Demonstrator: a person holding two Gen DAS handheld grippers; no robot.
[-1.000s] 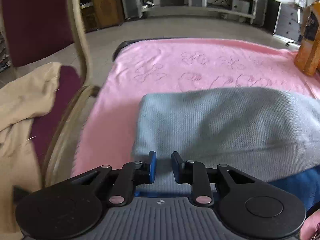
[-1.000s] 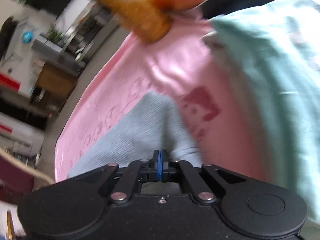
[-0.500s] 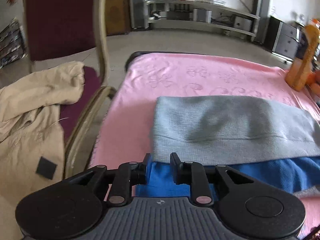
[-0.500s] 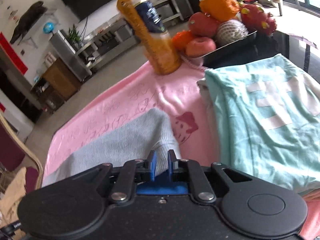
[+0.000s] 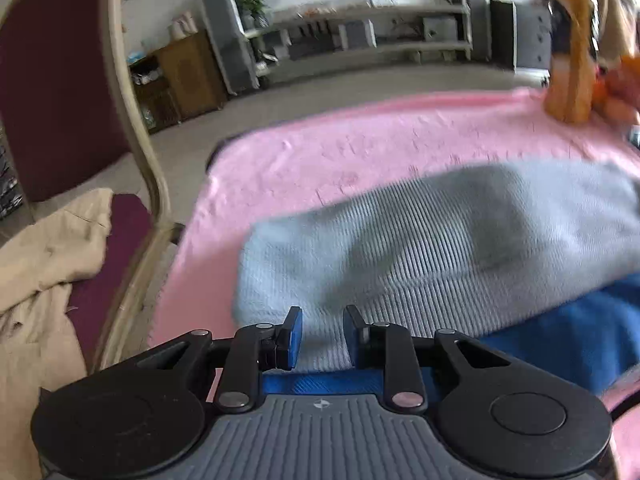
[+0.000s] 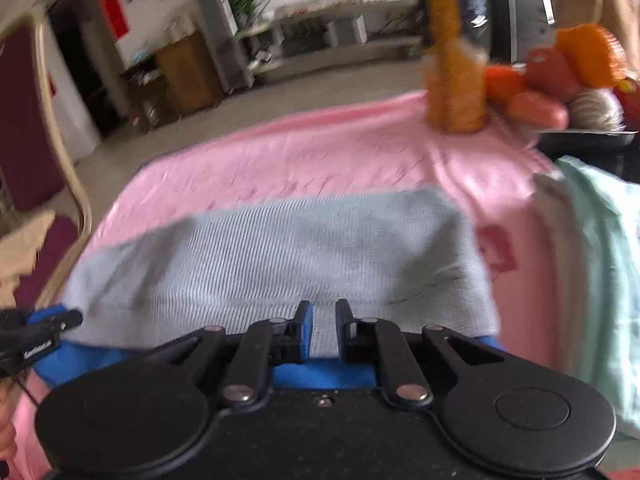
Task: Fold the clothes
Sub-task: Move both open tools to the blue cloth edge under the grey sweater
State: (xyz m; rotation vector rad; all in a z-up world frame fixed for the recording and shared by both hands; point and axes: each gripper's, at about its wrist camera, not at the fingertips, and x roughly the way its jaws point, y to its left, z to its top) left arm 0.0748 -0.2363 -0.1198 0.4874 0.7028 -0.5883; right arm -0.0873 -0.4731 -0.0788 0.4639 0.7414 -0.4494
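- My left gripper (image 5: 322, 330): jaws parted by a small gap, gripping nothing, poised at the near left edge of the grey knit garment (image 5: 420, 248).
- My right gripper (image 6: 323, 326): jaws also slightly apart and empty, at the garment's near edge, further right.
- The grey knit lies folded in a wide band across the pink blanket (image 5: 360, 148), on top of a blue garment (image 5: 568, 344) that sticks out on the near side.
- Mint-green shirt (image 6: 600, 264) at right.
- Orange juice bottle (image 6: 456, 64) and fruit (image 6: 560, 76) at far right.
- Left: chair (image 5: 136, 128) with beige clothing (image 5: 36, 280) on it.
- Both views are motion-blurred.
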